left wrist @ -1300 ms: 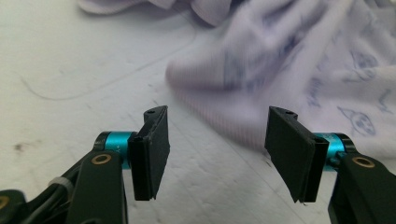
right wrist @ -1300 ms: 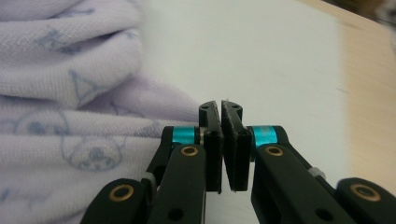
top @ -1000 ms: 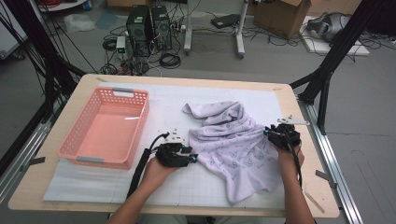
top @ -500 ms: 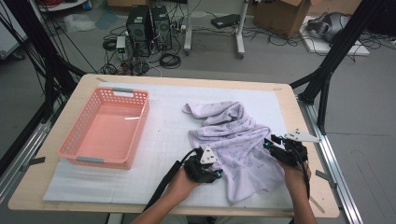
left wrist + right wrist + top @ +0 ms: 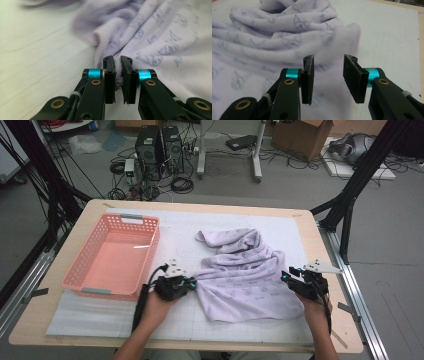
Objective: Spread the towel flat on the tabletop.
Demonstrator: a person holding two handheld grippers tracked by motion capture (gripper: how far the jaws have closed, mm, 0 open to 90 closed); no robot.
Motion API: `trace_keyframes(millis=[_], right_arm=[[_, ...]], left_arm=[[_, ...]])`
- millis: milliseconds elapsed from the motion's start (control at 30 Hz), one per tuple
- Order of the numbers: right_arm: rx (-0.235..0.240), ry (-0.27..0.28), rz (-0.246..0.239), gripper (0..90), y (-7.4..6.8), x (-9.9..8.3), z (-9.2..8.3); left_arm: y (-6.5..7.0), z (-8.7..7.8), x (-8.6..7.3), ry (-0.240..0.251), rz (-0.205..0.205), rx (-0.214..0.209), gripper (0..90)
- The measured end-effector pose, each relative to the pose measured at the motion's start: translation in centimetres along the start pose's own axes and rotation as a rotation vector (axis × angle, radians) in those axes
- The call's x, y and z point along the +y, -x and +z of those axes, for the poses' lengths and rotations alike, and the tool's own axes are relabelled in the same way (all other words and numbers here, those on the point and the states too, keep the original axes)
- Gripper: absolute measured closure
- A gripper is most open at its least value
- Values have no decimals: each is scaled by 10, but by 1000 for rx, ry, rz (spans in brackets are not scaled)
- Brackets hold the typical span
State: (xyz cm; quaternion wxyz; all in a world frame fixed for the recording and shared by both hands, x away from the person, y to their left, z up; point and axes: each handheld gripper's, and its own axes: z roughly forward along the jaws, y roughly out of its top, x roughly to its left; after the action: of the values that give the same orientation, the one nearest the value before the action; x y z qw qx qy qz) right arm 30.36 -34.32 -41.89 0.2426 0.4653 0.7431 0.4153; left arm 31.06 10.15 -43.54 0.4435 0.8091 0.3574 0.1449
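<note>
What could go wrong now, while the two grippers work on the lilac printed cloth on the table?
1. The left gripper pinches only a thin fold at the edge of the lilac printed cloth, so it may slip out when pulled.
2. The right gripper is open with cloth between its jaws; lifting now would probably raise one side only.
3. The pink plastic basket stands close to the left hand, which could bump it.
</note>
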Motion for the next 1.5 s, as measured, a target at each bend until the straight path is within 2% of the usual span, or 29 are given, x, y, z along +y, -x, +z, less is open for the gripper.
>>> trace_keyframes(millis=[100,233,367,400,433,467,500,567,600,667,700,767,833,900,1067,1100,1133,1233,1267,1400,1433,1467,1500], right_arm=[[19,-14,-8,602,-3,0,3],[53,-83,-44,555,-8,-2,14],[103,-177,-112,545,-20,-7,29],[104,-211,-133,563,-23,-9,33],[101,-198,-144,649,-25,-9,34],[126,-205,-147,761,-25,-9,34],[120,-210,-162,881,-25,-8,32],[18,-223,-233,889,-26,-7,29],[-41,-212,-235,890,-23,-7,27],[-124,-188,-173,889,-10,-8,22],[-151,-188,-140,889,-3,-10,19],[-188,-186,-105,885,6,-16,14],[-168,-173,-74,869,10,-19,10],[-161,-159,-65,808,10,-20,9],[-149,-132,-44,738,10,-20,5],[-149,-132,-44,738,10,-20,5],[-136,-112,-37,717,10,-19,3],[-120,-101,-52,708,8,-18,3],[-115,-103,-54,704,6,-18,3],[-96,-99,-68,684,3,-18,3],[-93,-103,-66,679,2,-18,3],[-89,-101,-65,672,2,-18,2],[-86,-103,-63,668,2,-19,2]], left_arm=[[-14,-12,-5,22,-39,23,822],[-14,-11,-7,27,-40,31,818],[-15,-9,-4,39,-49,56,818],[-14,-8,-3,44,-51,61,818],[-14,-6,-3,45,-53,62,817],[-13,-5,-2,46,-51,62,817],[-12,-3,-1,46,-51,61,815],[-10,0,0,52,-66,44,793],[-8,2,0,54,-75,34,749],[-4,4,0,56,-85,17,633],[-1,5,0,58,-85,9,558],[2,5,0,53,-80,-3,484],[5,4,-1,48,-79,-27,477],[7,3,-4,42,-78,-50,484],[14,-2,-14,14,-68,-116,611],[14,-2,-14,14,-68,-116,640],[19,0,-16,1,-59,-148,649],[25,5,-15,-10,-51,-170,632],[31,12,-13,-30,-38,-181,604],[47,21,-9,-58,24,-150,545],[47,21,-9,-58,24,-150,540],[54,21,-9,-64,89,-95,582],[56,20,-10,-66,100,-95,682]])
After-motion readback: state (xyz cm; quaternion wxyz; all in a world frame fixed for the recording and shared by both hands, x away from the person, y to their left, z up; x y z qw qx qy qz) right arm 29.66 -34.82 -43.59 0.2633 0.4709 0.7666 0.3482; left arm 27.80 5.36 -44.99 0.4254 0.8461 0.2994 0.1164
